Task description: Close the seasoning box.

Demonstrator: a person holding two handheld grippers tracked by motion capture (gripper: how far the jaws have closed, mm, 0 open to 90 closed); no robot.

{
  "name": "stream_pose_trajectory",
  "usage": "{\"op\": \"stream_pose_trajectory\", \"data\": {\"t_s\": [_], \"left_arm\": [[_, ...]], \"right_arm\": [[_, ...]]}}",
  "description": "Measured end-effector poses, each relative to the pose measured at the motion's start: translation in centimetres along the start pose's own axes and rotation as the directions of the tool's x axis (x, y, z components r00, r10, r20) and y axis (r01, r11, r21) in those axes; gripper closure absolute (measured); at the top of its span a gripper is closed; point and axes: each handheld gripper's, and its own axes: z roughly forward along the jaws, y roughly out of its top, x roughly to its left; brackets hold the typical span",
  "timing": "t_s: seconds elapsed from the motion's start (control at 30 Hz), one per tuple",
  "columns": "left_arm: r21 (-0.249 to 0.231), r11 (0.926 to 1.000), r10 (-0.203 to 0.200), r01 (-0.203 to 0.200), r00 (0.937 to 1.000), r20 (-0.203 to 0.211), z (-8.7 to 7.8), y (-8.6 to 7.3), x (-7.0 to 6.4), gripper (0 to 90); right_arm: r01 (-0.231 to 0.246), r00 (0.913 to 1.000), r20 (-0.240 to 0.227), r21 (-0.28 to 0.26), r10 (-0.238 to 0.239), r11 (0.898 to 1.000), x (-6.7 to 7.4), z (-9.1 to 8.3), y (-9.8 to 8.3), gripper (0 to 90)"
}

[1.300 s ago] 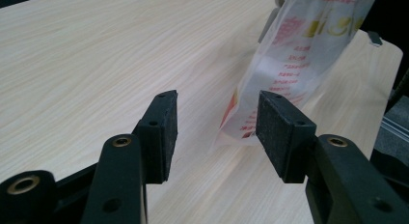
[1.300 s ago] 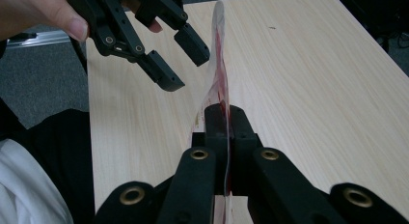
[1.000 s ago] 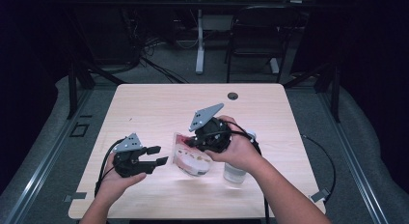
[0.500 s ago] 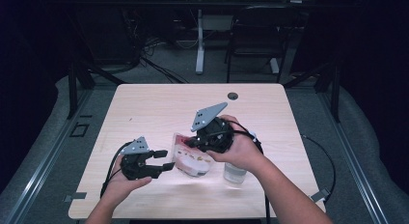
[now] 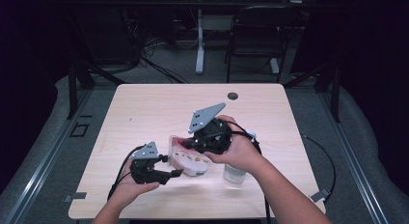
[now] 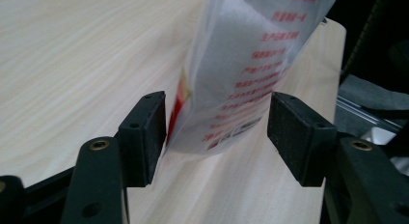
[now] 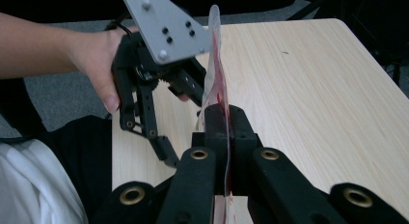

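A clear plastic bag (image 5: 190, 161) with red print hangs just above the table's near middle. My right gripper (image 5: 185, 146) is shut on its upper edge. In the right gripper view the two jaws (image 7: 224, 122) pinch the thin bag (image 7: 214, 64), which stands on edge. My left gripper (image 5: 177, 172) sits low at the bag's left. Its jaws have just been opening and stand wide apart (image 6: 217, 122) with the bag's lower corner (image 6: 241, 64) between them. The left pad (image 6: 144, 132) is close beside the bag's edge and the right pad is clear of it.
The light wooden table (image 5: 144, 113) has a small dark hole (image 5: 233, 95) near its far edge. A clear bottle (image 5: 235, 175) stands under my right wrist. The left gripper's grey plate (image 7: 166, 23) is close in front of the right gripper. A chair and cables are beyond the table.
My left gripper has moved right and down, up to the bag, so its jaws now straddle the bag's lower corner. The right gripper and the bag have stayed in place.
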Motion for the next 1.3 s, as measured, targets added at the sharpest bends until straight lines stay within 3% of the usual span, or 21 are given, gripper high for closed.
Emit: {"op": "stream_pose_trajectory", "data": {"t_s": [0.03, 0.17, 0.63, 0.7, 0.9, 1.3], "left_arm": [[0.007, 1.0, -0.002, 0.002, 0.9998, 0.022, 0.4, -0.1, -0.1, 37.8], [0.02, 0.9998, 0.006, -0.007, 0.9993, 0.036, 1.1, -0.2, -0.4, 37.1], [0.036, 0.9992, 0.016, -0.017, 0.9996, 0.024, 2.0, -0.8, -0.4, 37.3], [0.031, 0.9993, 0.02, -0.021, 0.9996, 0.019, 1.8, -0.9, -0.3, 44.0], [0.029, 0.9995, 0.008, -0.009, 0.9986, 0.052, 1.5, -1.0, -0.1, 50.9], [0.02, 0.9997, 0.009, -0.011, 0.9974, 0.072, 0.8, -0.8, 0.1, 63.3]], "right_arm": [[0.0, 1.0, -0.005, -0.003, 0.0, 1.0, 0.0, 0.0, 0.0, 90.0], [-0.002, 0.9999, -0.014, -0.012, 0.002, 1.0, 0.2, 0.1, 0.1, 90.0], [0.004, 0.9999, -0.014, -0.032, -0.004, 0.999, 0.3, -0.3, 0.3, 90.0], [0.005, 0.9999, -0.01, -0.029, -0.006, 1.0, 0.3, -0.3, 0.4, 90.0], [0.008, 0.9999, -0.007, -0.029, -0.009, 1.0, 0.3, -0.4, 0.4, 89.9], [0.019, 0.9997, -0.015, -0.029, -0.02, 0.999, 0.1, -1.1, 0.3, 89.5]]}}
